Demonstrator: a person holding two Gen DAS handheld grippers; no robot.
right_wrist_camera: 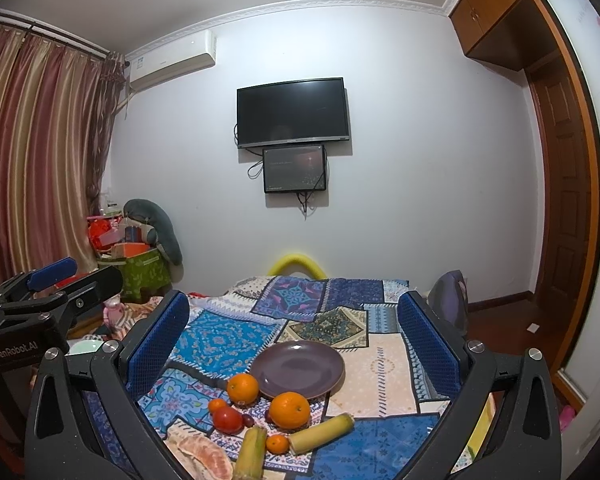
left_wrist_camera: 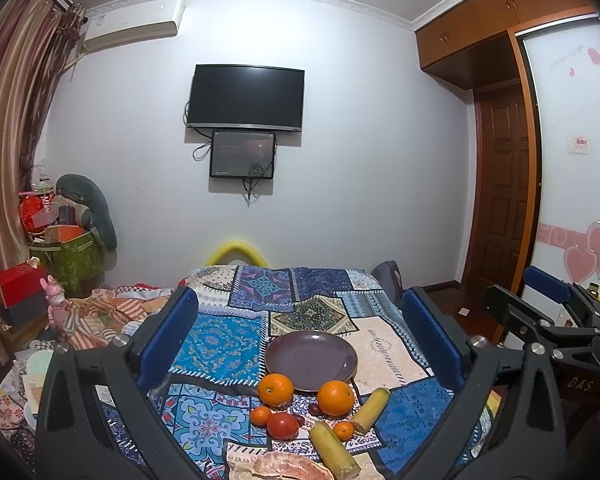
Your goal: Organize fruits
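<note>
An empty purple plate [left_wrist_camera: 311,359] [right_wrist_camera: 298,368] lies on a patchwork-covered table [left_wrist_camera: 228,340] [right_wrist_camera: 224,336]. In front of it lie two oranges [left_wrist_camera: 275,389] [left_wrist_camera: 335,398], two small tangerines [left_wrist_camera: 260,415] [left_wrist_camera: 343,431], a red tomato [left_wrist_camera: 283,425], two yellow-green sugarcane pieces [left_wrist_camera: 370,405] [left_wrist_camera: 334,450] and a peeled pomelo piece [left_wrist_camera: 286,466]. The same fruits show in the right wrist view, with an orange [right_wrist_camera: 290,409] and tomato [right_wrist_camera: 227,420]. My left gripper [left_wrist_camera: 300,360] is open above the fruits, holding nothing. My right gripper [right_wrist_camera: 296,360] is open and empty, to the right of the left one.
A TV [left_wrist_camera: 245,98] hangs on the far wall. Boxes and a green bin [left_wrist_camera: 66,256] stand at the left by curtains [left_wrist_camera: 8,128]. A pink toy [left_wrist_camera: 56,304] sits on a striped cloth at left. A wooden door [left_wrist_camera: 500,208] is at right.
</note>
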